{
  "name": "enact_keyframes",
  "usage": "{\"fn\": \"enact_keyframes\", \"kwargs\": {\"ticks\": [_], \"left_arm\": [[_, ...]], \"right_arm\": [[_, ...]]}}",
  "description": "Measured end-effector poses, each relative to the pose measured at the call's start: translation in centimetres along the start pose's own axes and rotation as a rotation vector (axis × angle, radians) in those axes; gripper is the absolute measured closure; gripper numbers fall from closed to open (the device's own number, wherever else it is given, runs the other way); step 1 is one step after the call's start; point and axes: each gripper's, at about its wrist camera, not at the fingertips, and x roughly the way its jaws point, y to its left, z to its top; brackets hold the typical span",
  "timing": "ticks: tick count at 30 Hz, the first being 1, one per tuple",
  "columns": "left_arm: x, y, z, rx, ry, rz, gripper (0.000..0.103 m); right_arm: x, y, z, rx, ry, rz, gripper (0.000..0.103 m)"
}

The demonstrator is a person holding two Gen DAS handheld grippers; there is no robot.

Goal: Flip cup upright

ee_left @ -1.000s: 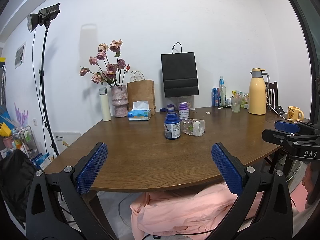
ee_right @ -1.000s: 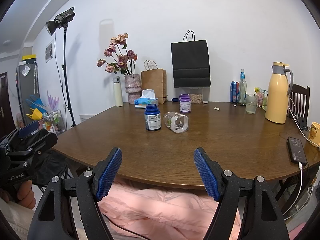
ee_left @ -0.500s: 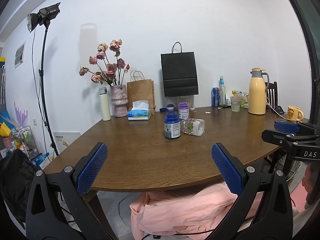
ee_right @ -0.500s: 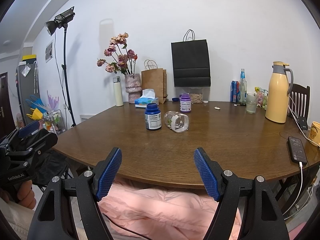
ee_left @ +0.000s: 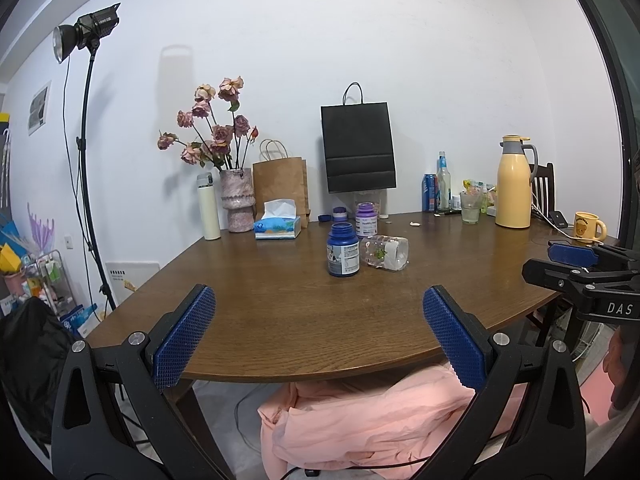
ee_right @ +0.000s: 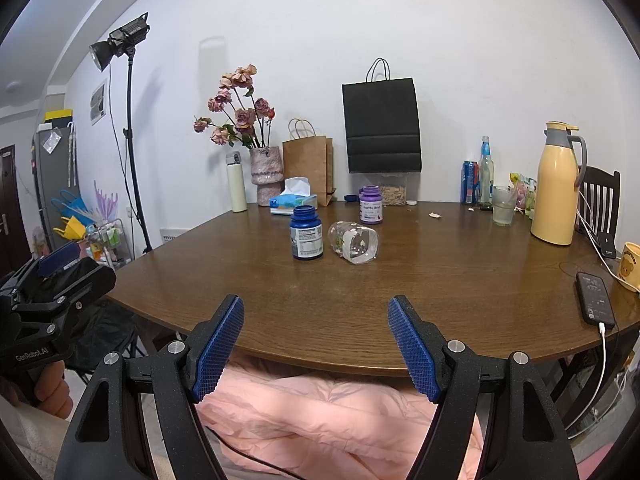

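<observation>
A clear glass cup (ee_left: pixel 385 252) lies on its side in the middle of the brown table (ee_left: pixel 280 312), its mouth turned to the right. It also shows in the right wrist view (ee_right: pixel 354 242), mouth toward me. My left gripper (ee_left: pixel 320 338) is open and empty, held off the table's near edge, far short of the cup. My right gripper (ee_right: pixel 316 346) is open and empty, also at the near edge. Each gripper shows at the side of the other's view.
A blue jar (ee_left: pixel 342 250) stands just left of the cup, a purple jar (ee_left: pixel 367 219) behind it. Tissue box (ee_left: pixel 278 227), vase of flowers (ee_left: pixel 237 200), paper bags, yellow thermos (ee_left: pixel 514 188), glass, mug and a phone (ee_right: pixel 595 300) stand around the table. Pink cloth (ee_right: pixel 332 412) lies below the edge.
</observation>
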Motion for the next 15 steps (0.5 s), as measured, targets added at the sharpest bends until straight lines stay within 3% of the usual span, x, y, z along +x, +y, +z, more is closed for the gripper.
{"fn": "enact_keyframes", "kwargs": {"ticks": [15], "left_arm": [[0.06, -0.44, -0.31, -0.001, 0.001, 0.002, 0.000]], "right_arm": [[0.03, 0.06, -0.14, 0.001, 0.002, 0.000, 0.024]]}}
